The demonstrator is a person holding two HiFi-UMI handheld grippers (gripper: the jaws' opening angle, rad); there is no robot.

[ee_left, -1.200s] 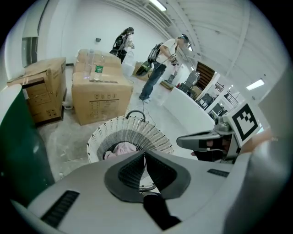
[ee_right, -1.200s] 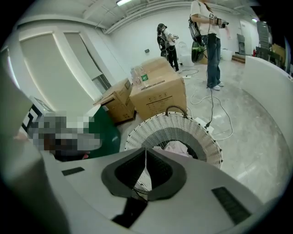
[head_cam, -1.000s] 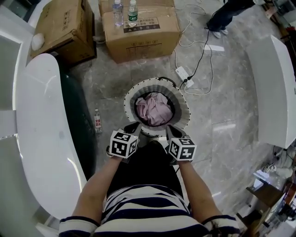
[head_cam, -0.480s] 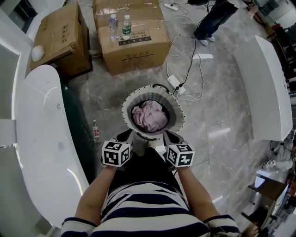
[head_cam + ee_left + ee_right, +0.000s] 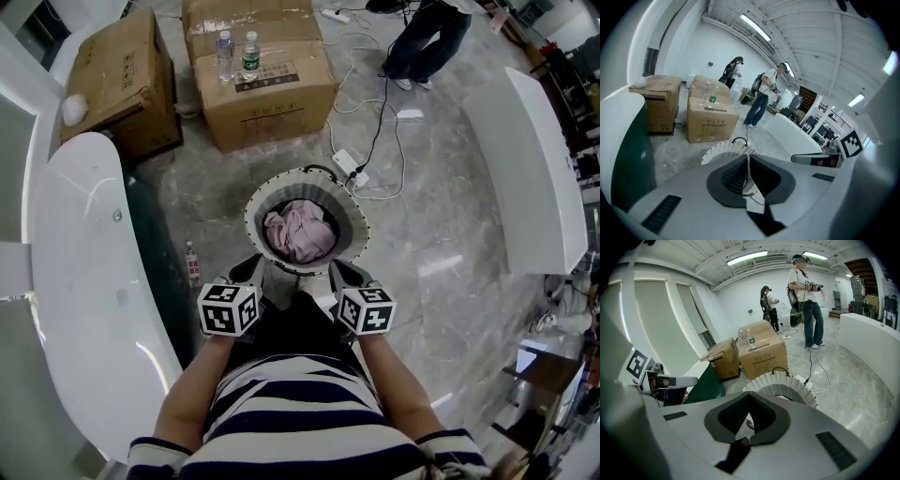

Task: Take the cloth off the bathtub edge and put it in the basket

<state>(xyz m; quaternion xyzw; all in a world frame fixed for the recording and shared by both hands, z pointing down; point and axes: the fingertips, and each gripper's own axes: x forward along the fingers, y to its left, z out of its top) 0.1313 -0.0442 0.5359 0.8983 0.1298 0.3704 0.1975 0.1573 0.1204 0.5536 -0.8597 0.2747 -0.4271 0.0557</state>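
Grey marbled floor tiles run between the white bathtub on the left and a long white counter on the right. Cardboard boxes stand beyond the round white basket, with a power strip and its cables just beside it. The pink cloth lies bunched inside the basket. The left gripper and right gripper hang by its near rim, jaws closed together on nothing

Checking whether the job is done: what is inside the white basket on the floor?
A crumpled pink cloth lies inside the basket, covering most of its bottom. Anything beneath the cloth is hidden.
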